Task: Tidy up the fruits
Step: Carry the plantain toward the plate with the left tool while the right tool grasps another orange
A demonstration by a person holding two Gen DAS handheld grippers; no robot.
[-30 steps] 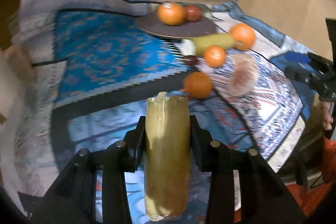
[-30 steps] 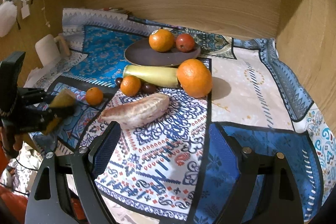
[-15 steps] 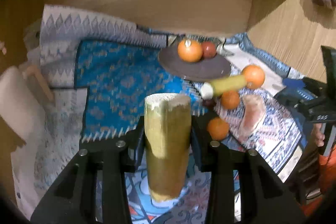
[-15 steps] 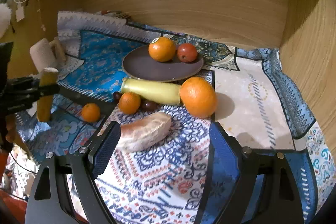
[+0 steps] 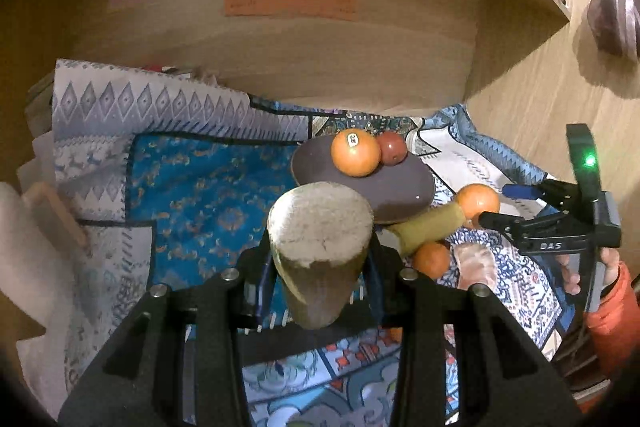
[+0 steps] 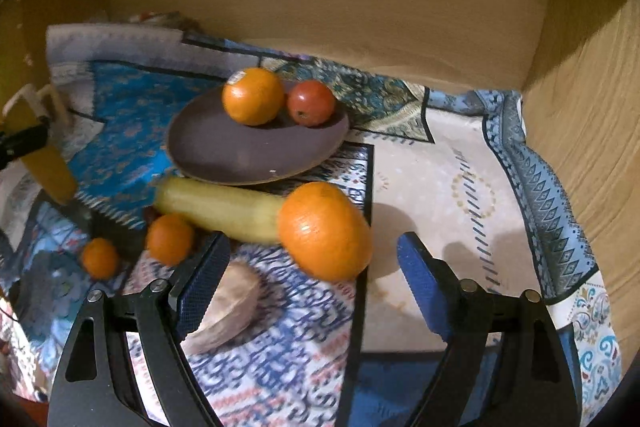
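My left gripper (image 5: pixel 320 267) is shut on a cut yellow-green fruit piece (image 5: pixel 320 227), held above the cloth with its pale cut end toward the camera. A brown plate (image 6: pixel 224 151) carries an orange (image 6: pixel 252 101) and a red fruit (image 6: pixel 310 103). In front of the plate lie a long yellow-green piece (image 6: pixel 216 205), a big orange (image 6: pixel 324 231), two small oranges (image 6: pixel 170 239) (image 6: pixel 99 258) and a peeled pale segment (image 6: pixel 228 307). My right gripper (image 6: pixel 308 247) is open, its blue pads on either side of the big orange's near end without touching it.
A patterned blue and white cloth (image 6: pixel 460 187) covers the surface inside a wooden alcove (image 6: pixel 400 7). A white paper roll (image 5: pixel 24 247) stands at the left. A hand in an orange sleeve (image 5: pixel 612 299) holds the right gripper.
The left gripper rose and tipped with the fruit piece, so its cut end now faces the camera. The right gripper moved forward up to the big orange.
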